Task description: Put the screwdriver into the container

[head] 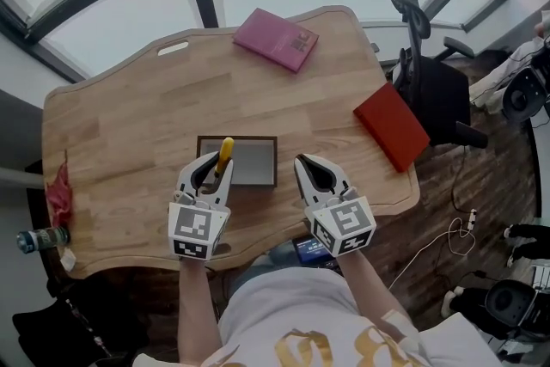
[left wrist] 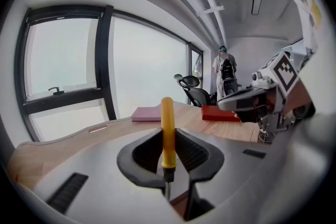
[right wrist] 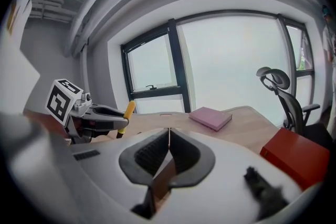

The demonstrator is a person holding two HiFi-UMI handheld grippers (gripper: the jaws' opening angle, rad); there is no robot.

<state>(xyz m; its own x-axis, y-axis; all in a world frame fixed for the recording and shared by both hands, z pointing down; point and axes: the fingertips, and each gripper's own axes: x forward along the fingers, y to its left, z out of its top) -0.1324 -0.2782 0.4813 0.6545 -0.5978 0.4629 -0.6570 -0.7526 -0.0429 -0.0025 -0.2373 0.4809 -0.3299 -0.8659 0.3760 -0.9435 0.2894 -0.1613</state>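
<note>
We take the container [head: 249,138], a shallow dark-rimmed tray with a grey floor lying on the wooden table [head: 129,125], as our landmark.

The left gripper [head: 209,168] sits at the container's left edge. Its jaws are pinching the screwdriver [left wrist: 167,128] by its yellow handle. In the left gripper view the handle stands upright between the ribbed pads, and the thin metal shaft runs down below them. From the head view we see the top of the handle showing over the container's left side. We cannot tell how high above the container's floor the tool hangs, and the shaft's tip is hidden from us.

The right gripper [head: 302,161] is just to the right of the container, apart from its rim. Its jaws are pressed together, pad against pad, with nothing between them. In the right gripper view we see the other gripper with the yellow handle sticking up out of it.

The container's grey floor looks bare where we can see it.

Beyond the container, toward the windows, a pink book [head: 277,39] lies near the table's far edge. A red book [head: 391,126] lies to the container's right, close to the table's right edge. A black office chair [head: 421,73] stands past that book, off the table. Far to the container's left, a bottle [head: 39,238] lies at the table's edge.
</note>
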